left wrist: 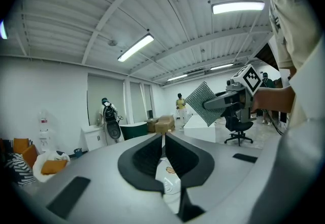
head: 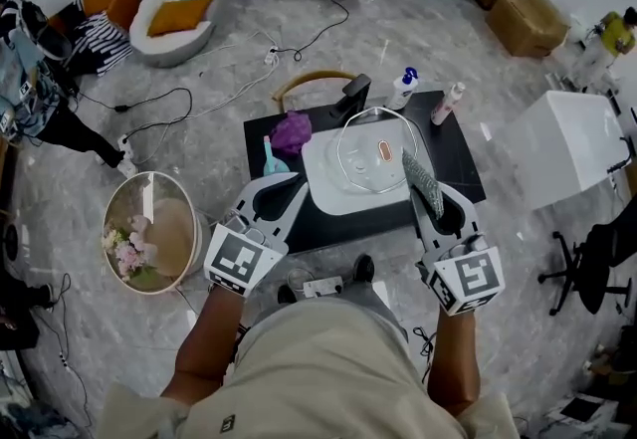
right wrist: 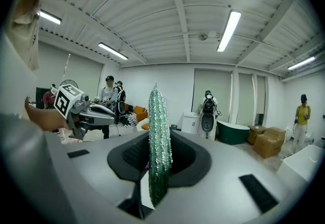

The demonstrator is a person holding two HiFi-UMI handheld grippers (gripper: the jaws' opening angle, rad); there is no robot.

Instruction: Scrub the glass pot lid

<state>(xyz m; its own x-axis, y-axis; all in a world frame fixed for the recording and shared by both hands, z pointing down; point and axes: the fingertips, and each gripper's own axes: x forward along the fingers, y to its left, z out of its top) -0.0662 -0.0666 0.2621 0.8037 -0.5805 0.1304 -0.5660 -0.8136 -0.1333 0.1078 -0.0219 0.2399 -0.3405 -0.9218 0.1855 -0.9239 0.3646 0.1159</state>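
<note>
The glass pot lid [head: 363,160] lies in a white basin [head: 323,190] on the black table, its knob up. My right gripper [head: 434,196] is over the basin's front right corner, shut on a green scrub pad [head: 422,180] that sticks out past the jaws. The pad [right wrist: 158,147] stands edge-on between the jaws in the right gripper view. My left gripper [head: 287,188] is at the basin's front left, jaws together with nothing held. In the left gripper view the left gripper [left wrist: 163,139] points level, and the pad [left wrist: 203,103] shows across from it. Neither gripper touches the lid.
A purple cloth [head: 291,131] and a teal brush [head: 269,158] lie left of the basin. A black faucet [head: 350,99], a spray bottle [head: 403,89] and a slim bottle [head: 448,104] stand at the back. A round mirror table [head: 154,233] is on the floor to the left.
</note>
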